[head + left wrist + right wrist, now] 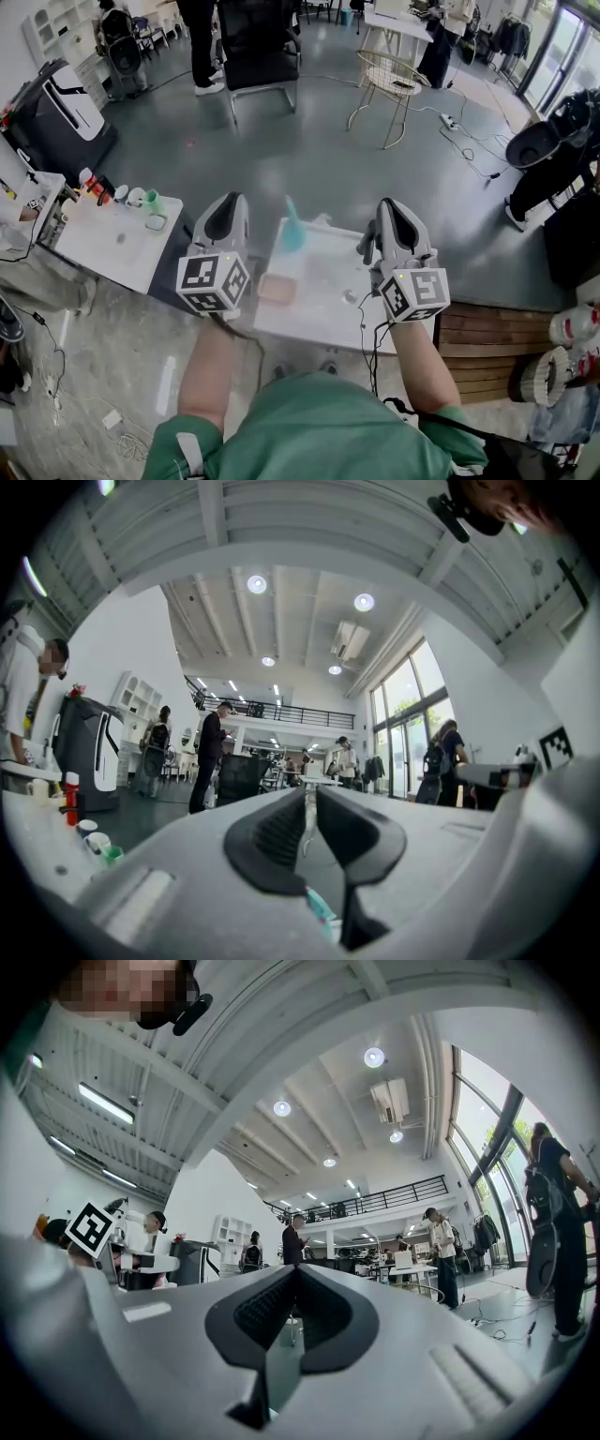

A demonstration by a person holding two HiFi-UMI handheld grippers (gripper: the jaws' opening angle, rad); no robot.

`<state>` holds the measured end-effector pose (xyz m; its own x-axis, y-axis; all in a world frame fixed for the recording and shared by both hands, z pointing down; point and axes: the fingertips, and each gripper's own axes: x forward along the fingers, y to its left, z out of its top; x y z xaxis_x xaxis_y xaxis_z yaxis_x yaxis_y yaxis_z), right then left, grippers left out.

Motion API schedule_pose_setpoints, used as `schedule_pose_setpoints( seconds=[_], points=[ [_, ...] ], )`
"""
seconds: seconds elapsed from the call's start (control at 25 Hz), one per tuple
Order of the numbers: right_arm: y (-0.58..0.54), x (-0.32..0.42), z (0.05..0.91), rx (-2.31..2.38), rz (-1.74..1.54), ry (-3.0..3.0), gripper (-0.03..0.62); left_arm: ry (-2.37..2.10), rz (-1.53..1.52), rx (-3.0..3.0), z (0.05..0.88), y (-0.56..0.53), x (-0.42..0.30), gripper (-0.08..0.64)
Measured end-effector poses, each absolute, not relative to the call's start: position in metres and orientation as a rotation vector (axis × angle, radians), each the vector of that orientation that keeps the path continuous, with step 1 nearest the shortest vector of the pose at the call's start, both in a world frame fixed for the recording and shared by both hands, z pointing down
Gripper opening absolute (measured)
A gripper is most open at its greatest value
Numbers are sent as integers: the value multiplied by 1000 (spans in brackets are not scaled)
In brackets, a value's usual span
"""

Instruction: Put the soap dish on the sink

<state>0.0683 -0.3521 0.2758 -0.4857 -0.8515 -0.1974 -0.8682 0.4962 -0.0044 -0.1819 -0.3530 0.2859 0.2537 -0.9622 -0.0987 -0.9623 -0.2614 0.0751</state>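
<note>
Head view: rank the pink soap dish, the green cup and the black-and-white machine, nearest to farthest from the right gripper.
From the right gripper:
1. pink soap dish, on the sink, just to the gripper's left.
2. green cup, on the side table, farther left.
3. black-and-white machine, far upper left, beyond that table.

the head camera is looking steeply down from above the left gripper (229, 202) and right gripper (387, 204) over the white surface (323, 291); each gripper camera is sitting just behind its jaws, facing up across the hall, both sharing the balcony railing (272, 712).
</note>
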Motion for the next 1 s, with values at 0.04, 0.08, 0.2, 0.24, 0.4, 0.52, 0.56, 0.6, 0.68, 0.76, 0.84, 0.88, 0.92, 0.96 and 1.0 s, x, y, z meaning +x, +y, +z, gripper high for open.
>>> schedule_pose_setpoints(
  seconds=[0.04, 0.08, 0.2, 0.24, 0.4, 0.52, 0.56, 0.6, 0.68, 0.76, 0.84, 0.88, 0.92, 0.96, 1.0],
  points=[
    [-352, 69, 276, -1488, 143, 2563, 2, 1909, 196, -2488, 286, -353, -182, 32],
    [-352, 69, 276, -1488, 142, 2563, 2, 1909, 197, -2489, 286, -352, -181, 32],
    [-352, 69, 279, -1488, 135, 2562, 2, 1906, 197, -2492, 288, -353, -180, 32],
    [-353, 69, 280, -1488, 130, 2562, 2, 1906, 197, -2491, 289, -353, -181, 32],
    [-351, 69, 282, -1485, 126, 2558, 2, 1903, 199, -2491, 291, -352, -180, 32],
    [-350, 68, 281, -1478, 134, 2559, 2, 1897, 196, -2492, 291, -351, -179, 32],
    [-350, 67, 281, -1475, 138, 2562, 2, 1896, 194, -2492, 291, -352, -180, 32],
    [-350, 65, 281, -1474, 141, 2565, 2, 1896, 192, -2493, 292, -352, -181, 32],
    [-351, 64, 281, -1473, 143, 2566, 2, 1895, 187, -2496, 292, -353, -181, 32],
    [-351, 65, 280, -1473, 139, 2563, 2, 1896, 184, -2498, 292, -353, -181, 32],
    [-351, 65, 280, -1473, 137, 2563, 2, 1899, 182, -2497, 292, -353, -182, 32],
    [-351, 65, 280, -1474, 136, 2563, 2, 1900, 182, -2497, 293, -353, -182, 32],
    [-351, 65, 281, -1475, 136, 2563, 2, 1900, 182, -2497, 293, -353, -182, 32],
    [-351, 65, 281, -1478, 136, 2562, 2, 1899, 183, -2499, 293, -353, -182, 32],
    [-351, 65, 281, -1480, 134, 2560, 2, 1897, 184, -2500, 293, -353, -183, 32]
  ],
)
